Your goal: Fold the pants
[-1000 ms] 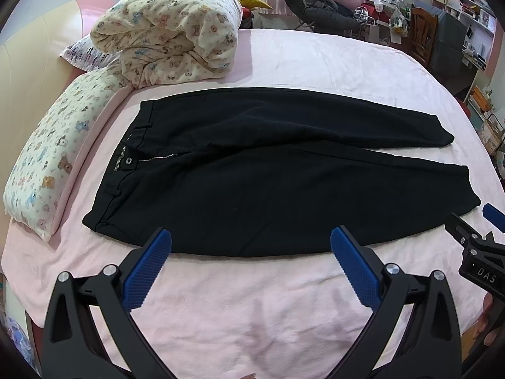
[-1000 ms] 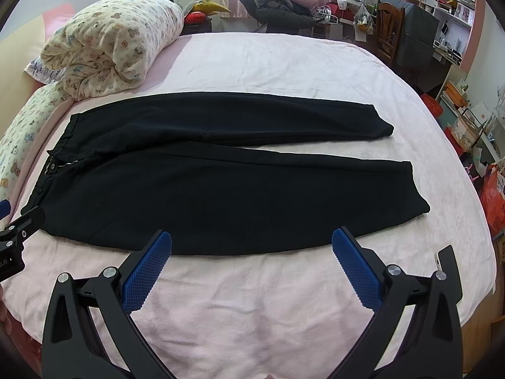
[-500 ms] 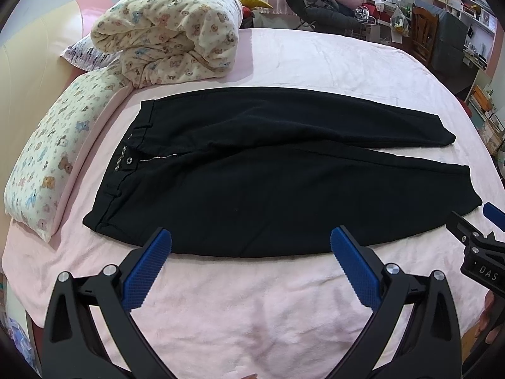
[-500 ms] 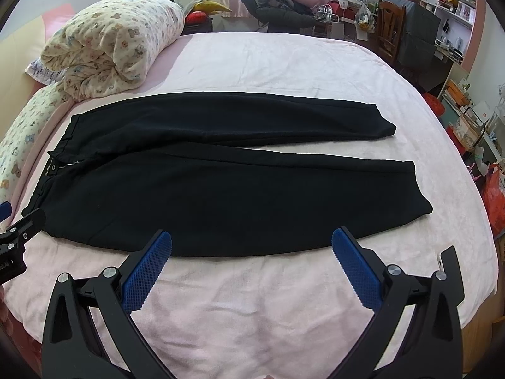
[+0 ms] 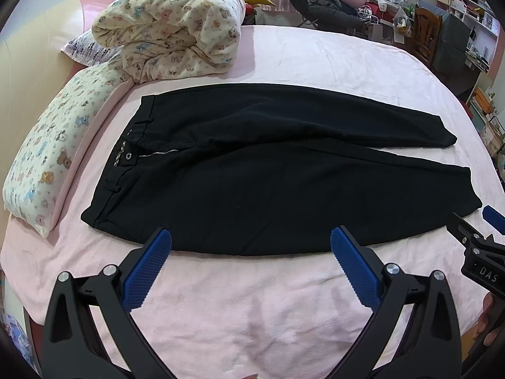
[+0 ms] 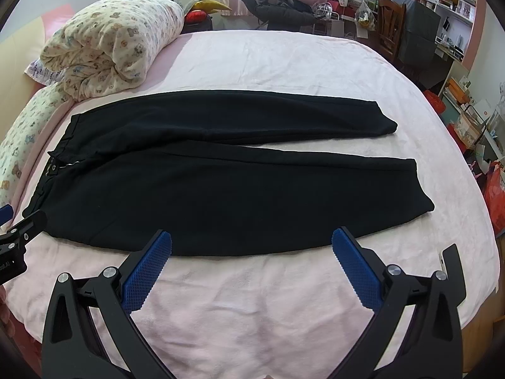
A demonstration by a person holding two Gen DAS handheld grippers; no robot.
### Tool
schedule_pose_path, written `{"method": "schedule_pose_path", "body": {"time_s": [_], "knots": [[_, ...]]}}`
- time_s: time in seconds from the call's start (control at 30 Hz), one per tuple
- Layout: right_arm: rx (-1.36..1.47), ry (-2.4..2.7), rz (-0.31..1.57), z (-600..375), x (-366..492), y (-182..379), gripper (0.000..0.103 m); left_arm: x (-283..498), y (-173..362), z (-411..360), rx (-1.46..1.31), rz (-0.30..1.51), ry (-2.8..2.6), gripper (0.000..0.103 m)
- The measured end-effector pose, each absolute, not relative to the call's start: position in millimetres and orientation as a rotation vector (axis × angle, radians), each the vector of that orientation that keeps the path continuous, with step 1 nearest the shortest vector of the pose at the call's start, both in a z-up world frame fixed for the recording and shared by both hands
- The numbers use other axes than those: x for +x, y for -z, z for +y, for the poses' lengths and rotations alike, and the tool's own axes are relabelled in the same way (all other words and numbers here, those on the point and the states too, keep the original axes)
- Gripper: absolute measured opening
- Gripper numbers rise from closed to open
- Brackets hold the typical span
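Black pants (image 5: 268,164) (image 6: 221,183) lie flat on the pink bed, waistband to the left with a metal button (image 5: 128,156), both legs running right and slightly apart at the cuffs. My left gripper (image 5: 251,246) hovers open just short of the near leg's front edge, nothing between its blue pads. In the same way my right gripper (image 6: 251,246) stands open in front of the near leg, closer to the cuff end (image 6: 416,189). Each gripper shows at the edge of the other's view.
A rolled bear-print duvet (image 5: 170,25) and a matching pillow (image 5: 53,154) lie at the bed's left head end. The pink sheet (image 6: 252,309) extends toward me. Chairs, shelves and clutter (image 6: 410,22) stand beyond the far and right edges of the bed.
Both views shifted only slightly; the pants lie as before and both grippers stay open.
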State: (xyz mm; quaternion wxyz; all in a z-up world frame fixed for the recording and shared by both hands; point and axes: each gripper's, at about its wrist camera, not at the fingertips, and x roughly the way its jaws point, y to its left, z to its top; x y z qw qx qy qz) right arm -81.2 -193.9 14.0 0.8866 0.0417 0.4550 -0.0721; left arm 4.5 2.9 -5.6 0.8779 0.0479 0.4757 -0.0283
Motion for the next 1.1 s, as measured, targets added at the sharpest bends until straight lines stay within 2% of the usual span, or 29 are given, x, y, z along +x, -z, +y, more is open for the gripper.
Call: {"method": "schedule_pose_path", "body": {"time_s": [1.1], "knots": [[0.115,0.147,0.982,-204,-66,0,0.102,23,20,1,0.092,1.024,0.045,0.101]]}}
